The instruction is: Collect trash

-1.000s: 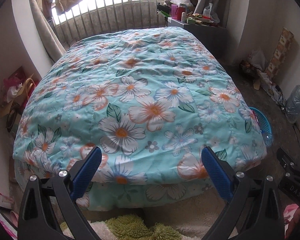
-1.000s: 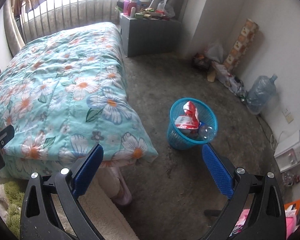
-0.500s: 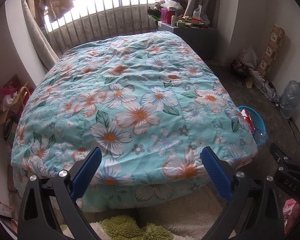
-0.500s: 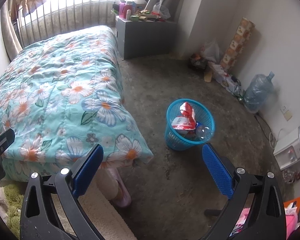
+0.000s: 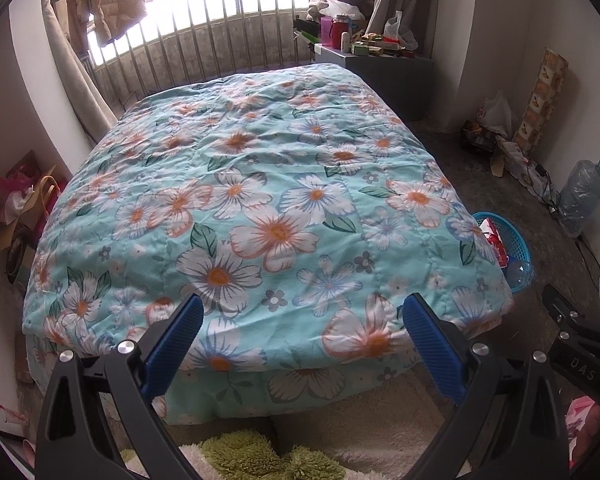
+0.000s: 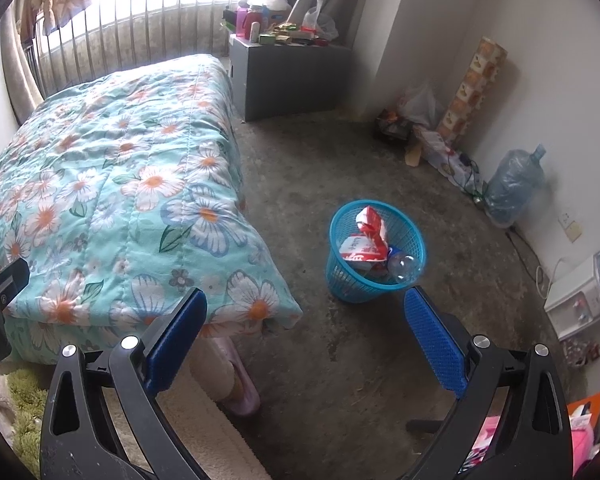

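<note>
Both views have drawn back from the bed (image 5: 260,208) over the last second. In the left wrist view, more of the blue basket (image 5: 516,240) shows past the bed's right corner than before. In the right wrist view, the basket (image 6: 412,236) now sits lower and farther from the bed's corner, with more floor (image 6: 320,152) visible beyond it.

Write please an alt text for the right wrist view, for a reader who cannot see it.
A blue basket stands on the bare floor beside a bed with a flowered quilt, holding a red and white wrapper and a clear bottle. The open, empty right gripper frames the bottom of the picture.
</note>
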Action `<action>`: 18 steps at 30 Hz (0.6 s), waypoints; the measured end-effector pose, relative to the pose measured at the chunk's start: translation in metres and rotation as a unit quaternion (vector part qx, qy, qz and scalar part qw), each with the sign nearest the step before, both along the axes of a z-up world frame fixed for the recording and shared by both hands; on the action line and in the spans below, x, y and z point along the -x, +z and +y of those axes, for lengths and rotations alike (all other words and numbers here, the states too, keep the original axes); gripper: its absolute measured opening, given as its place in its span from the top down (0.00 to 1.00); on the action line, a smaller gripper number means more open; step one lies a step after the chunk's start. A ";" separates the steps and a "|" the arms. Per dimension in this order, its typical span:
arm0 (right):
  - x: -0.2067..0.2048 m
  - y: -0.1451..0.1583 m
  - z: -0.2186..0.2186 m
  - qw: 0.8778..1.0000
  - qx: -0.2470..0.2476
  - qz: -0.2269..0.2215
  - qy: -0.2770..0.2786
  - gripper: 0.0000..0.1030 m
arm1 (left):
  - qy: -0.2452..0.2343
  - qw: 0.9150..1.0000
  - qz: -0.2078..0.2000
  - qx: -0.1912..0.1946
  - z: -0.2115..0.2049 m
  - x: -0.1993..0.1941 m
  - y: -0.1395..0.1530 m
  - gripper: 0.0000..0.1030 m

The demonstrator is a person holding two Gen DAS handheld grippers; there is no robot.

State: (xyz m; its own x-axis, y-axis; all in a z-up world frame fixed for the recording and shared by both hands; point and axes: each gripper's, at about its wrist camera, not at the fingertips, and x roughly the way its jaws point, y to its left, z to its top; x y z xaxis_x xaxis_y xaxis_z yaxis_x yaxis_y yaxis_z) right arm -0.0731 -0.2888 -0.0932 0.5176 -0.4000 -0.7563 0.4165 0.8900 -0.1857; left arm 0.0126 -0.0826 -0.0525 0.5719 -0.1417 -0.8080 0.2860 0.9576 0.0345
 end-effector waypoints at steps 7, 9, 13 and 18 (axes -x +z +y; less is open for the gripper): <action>0.001 0.002 -0.003 1.000 0.001 -0.002 -0.004 0.08 | -0.001 1.000 -0.001 0.000 -0.002 -0.001 0.002 0.05; 0.001 0.002 -0.003 1.000 0.001 -0.002 -0.004 0.08 | -0.001 1.000 -0.001 0.000 -0.002 0.000 0.002 0.05; 0.001 0.002 -0.004 1.000 0.002 -0.001 -0.004 0.08 | -0.001 1.000 -0.001 0.000 -0.002 0.000 0.002 0.05; 0.001 0.002 -0.003 1.000 0.002 -0.002 -0.004 0.08 | 0.000 1.000 -0.002 0.000 -0.002 -0.001 0.003 0.05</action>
